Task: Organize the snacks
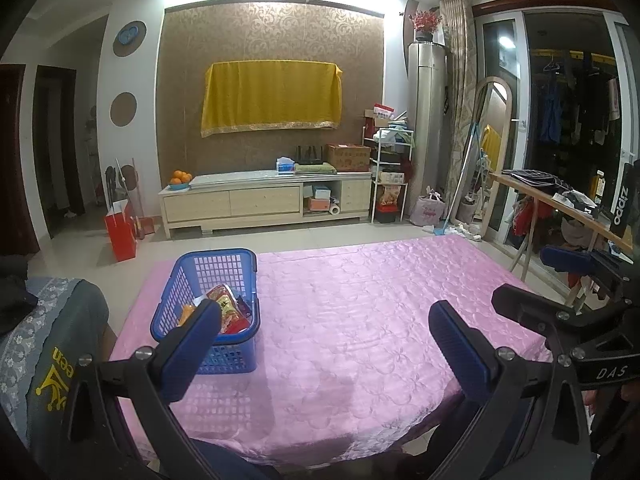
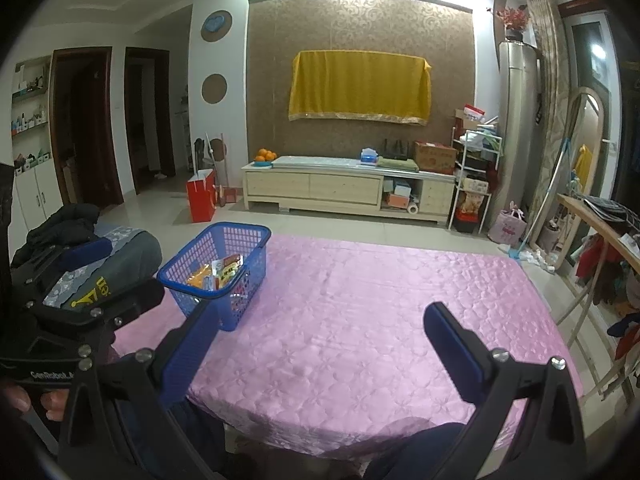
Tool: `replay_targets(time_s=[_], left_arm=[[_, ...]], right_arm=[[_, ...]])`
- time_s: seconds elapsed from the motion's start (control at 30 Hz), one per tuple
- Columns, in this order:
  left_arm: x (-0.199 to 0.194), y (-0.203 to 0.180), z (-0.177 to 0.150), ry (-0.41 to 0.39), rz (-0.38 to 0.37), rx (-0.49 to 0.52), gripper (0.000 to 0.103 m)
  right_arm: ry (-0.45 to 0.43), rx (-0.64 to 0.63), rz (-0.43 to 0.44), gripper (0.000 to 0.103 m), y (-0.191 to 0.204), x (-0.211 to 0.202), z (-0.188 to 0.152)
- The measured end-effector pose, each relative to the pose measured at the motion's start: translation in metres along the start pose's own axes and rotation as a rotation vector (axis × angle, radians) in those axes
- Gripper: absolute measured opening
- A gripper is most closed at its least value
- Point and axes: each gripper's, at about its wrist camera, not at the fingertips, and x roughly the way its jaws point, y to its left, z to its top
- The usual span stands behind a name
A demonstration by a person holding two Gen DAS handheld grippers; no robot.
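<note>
Far left: grey cushion (image 2: 116,256) beside the table edge. Left part of pink tablecloth (image 1: 360,320): blue basket (image 1: 208,304), upright, holding snack packets (image 1: 228,308), red and orange wrappers visible. Left gripper (image 1: 324,344) held low over near edge of cloth, jaws spread wide, nothing between them; left finger (image 1: 192,344) overlapping the basket in view, contact not determinable. Right gripper (image 2: 320,340) likewise wide open, empty, over bare cloth right of basket. Behind: cabinet (image 2: 344,188), oranges (image 2: 266,155), yellow cloth (image 2: 360,88).
</note>
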Motion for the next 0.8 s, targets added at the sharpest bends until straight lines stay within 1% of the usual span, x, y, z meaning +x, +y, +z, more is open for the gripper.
replay_targets(time_s=[0.8], left_arm=[[-0.0041, -0.0020, 0.0026, 0.002, 0.008, 0.001, 0.103]], right_arm=[[0.003, 0.012, -0.003, 0.103, 0.0016, -0.0016, 0.0017]])
